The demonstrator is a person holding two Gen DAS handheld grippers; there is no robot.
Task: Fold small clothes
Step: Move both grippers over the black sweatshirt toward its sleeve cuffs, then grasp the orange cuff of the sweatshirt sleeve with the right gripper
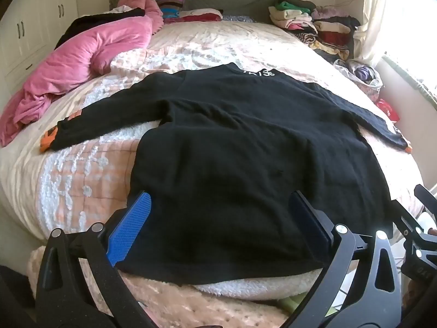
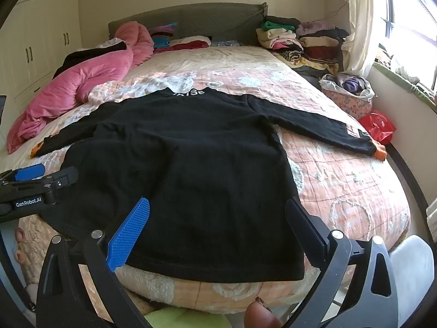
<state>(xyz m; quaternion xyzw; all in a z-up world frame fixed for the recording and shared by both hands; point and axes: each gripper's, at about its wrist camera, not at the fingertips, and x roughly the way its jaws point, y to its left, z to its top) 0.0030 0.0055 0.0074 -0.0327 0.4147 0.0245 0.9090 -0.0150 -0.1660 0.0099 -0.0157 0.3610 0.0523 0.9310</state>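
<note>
A black long-sleeved top [image 1: 240, 136] [image 2: 185, 153] lies flat on the bed, hem toward me, both sleeves spread out with orange cuffs [image 1: 47, 142] [image 2: 379, 150]. White lettering marks its collar [image 2: 191, 93]. My left gripper [image 1: 218, 202] hovers open over the hem's left part, blue pad [image 1: 128, 232] visible. My right gripper [image 2: 218, 207] hovers open above the hem's right part, nothing between its fingers. The left gripper [image 2: 46, 176] also shows at the left edge of the right wrist view.
A pink duvet [image 1: 82, 63] is bunched on the bed's left side. Stacks of folded clothes [image 2: 300, 41] sit at the far right by the headboard. A bag of clothes [image 2: 349, 90] and a red bag [image 2: 378, 128] lie by the window wall. The quilted bedspread [image 2: 341, 186] surrounds the top.
</note>
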